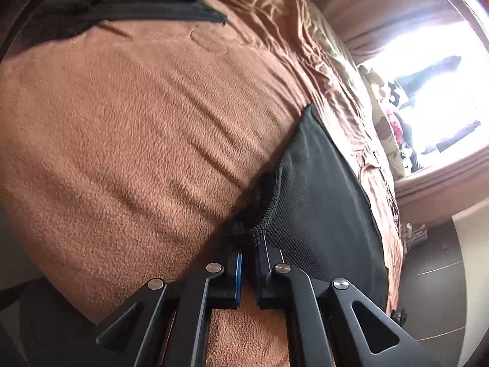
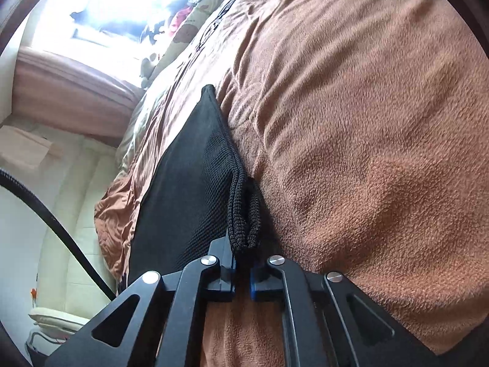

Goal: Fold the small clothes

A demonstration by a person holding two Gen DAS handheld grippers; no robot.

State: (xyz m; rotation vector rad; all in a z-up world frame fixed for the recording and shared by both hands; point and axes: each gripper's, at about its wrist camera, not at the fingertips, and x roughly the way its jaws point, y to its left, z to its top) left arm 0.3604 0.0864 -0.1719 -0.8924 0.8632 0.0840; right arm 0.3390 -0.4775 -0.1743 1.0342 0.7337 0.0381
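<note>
Both grippers pinch the ribbed hem of 1 black knit garment (image 1: 318, 183), which is stretched taut between them along the edge of a bed covered by a brown fleece blanket (image 1: 137, 128). The left gripper (image 1: 249, 263) has its 2 blue-padded fingers nearly together, with bunched black knit clamped at the tips. The right gripper (image 2: 243, 263) is likewise narrow, gripping a folded loop of the same hem. The garment's far corner points toward a bright window (image 1: 443, 85), and its long edge runs beside the blanket's rumpled border. Inward from the cloth, the blanket lies broad and bare. A second dark garment (image 1: 122, 3) lies well apart, toward the bed's far side. A black cable (image 2: 58, 223) curves past off the bed's edge, over pale floor.
</note>
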